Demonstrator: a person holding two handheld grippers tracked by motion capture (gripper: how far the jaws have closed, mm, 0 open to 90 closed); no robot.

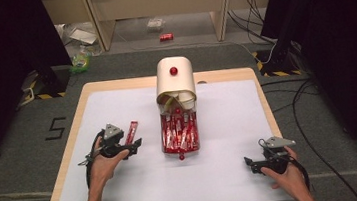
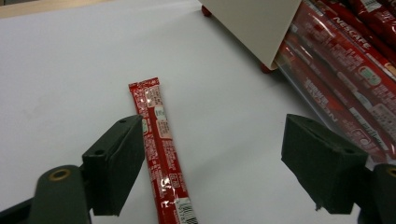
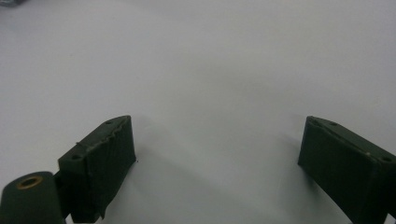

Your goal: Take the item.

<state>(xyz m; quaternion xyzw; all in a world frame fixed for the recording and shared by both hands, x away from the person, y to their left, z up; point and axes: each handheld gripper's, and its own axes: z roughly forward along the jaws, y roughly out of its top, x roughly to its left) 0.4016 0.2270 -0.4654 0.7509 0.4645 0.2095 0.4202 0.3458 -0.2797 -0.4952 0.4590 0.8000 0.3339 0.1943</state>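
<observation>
A single red coffee stick (image 2: 159, 154) lies flat on the white sheet (image 2: 70, 70), apart from the others. My left gripper (image 2: 210, 163) is open over it, and the stick sits between the jaws close to the left one, untouched. In the high view that stick (image 1: 131, 132) lies just beyond the left gripper (image 1: 138, 144). A cream dispenser box (image 1: 175, 80) with a red knob stands at the middle back, with a clear tray of several red sticks (image 1: 179, 133) in front of it. My right gripper (image 1: 247, 163) rests open near the front right, with nothing between its jaws (image 3: 217, 163).
The white sheet covers most of a wooden table (image 1: 67, 157), whose edges show at the left and back. On the floor beyond lie cables (image 1: 251, 2), a red can (image 1: 166, 37) and some litter (image 1: 81, 55). Dark curtains flank both sides.
</observation>
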